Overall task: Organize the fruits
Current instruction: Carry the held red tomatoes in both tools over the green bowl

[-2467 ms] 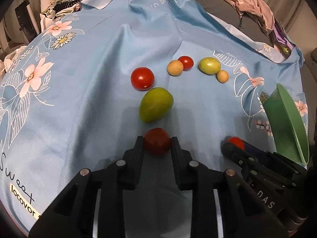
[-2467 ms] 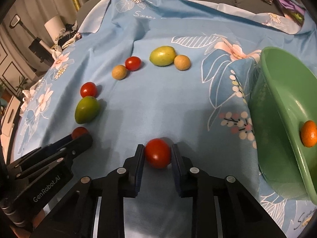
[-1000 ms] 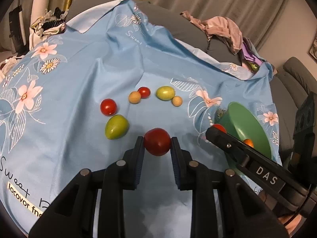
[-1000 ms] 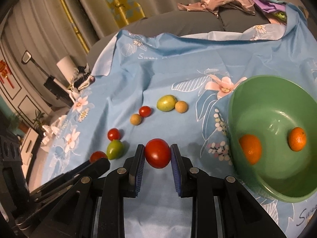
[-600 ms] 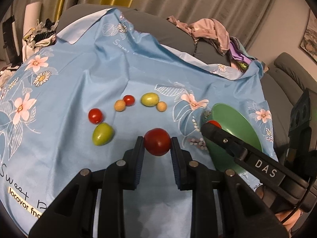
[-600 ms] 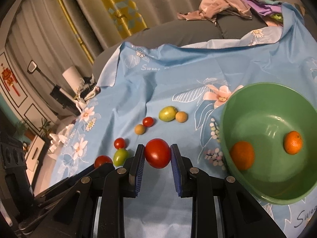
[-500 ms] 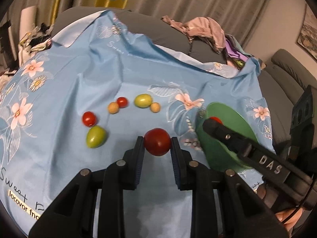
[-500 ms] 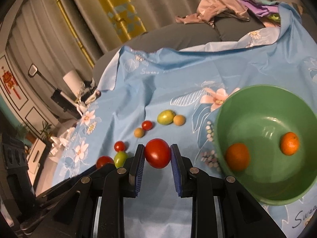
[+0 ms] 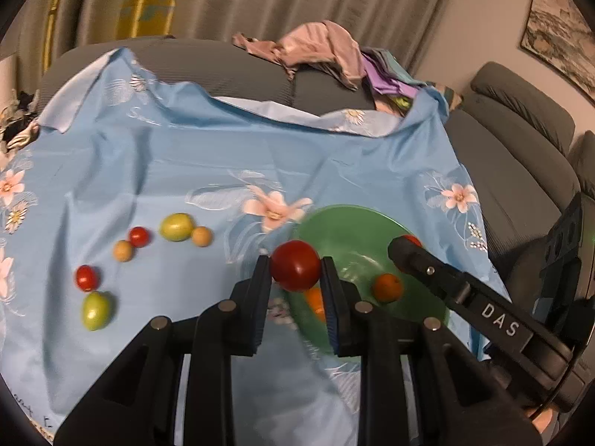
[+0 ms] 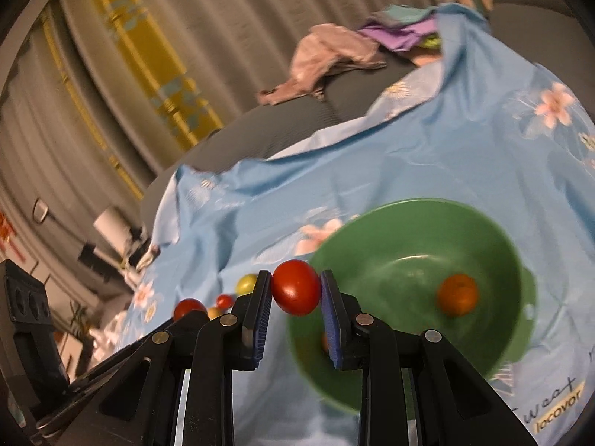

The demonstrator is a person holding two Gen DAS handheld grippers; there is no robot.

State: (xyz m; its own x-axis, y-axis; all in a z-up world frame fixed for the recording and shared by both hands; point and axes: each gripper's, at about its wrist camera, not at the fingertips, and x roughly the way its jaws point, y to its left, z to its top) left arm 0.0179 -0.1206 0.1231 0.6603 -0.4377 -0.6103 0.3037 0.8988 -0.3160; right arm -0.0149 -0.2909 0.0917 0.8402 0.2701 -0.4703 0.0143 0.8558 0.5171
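Observation:
My left gripper (image 9: 295, 267) is shut on a red tomato (image 9: 295, 265), held above the left rim of the green bowl (image 9: 357, 223). My right gripper (image 10: 295, 291) is shut on another red tomato (image 10: 295, 291), above the bowl's left rim (image 10: 409, 208). The bowl holds two oranges (image 9: 388, 287) (image 10: 457, 294). The right gripper (image 9: 405, 247) reaches over the bowl in the left wrist view. On the blue cloth lie two green fruits (image 9: 176, 226) (image 9: 96, 310), two small red tomatoes (image 9: 139, 236) (image 9: 87, 278) and two tan fruits (image 9: 202, 236) (image 9: 122, 251).
The blue floral cloth (image 9: 223, 148) covers a grey sofa. A heap of clothes (image 9: 319, 52) lies on the sofa back behind it. Curtains hang behind. The left gripper's body (image 10: 111, 364) sits at lower left in the right wrist view.
Both grippers have lifted their tomatoes off the cloth and moved right, over the green bowl. The loose fruits on the cloth have not moved.

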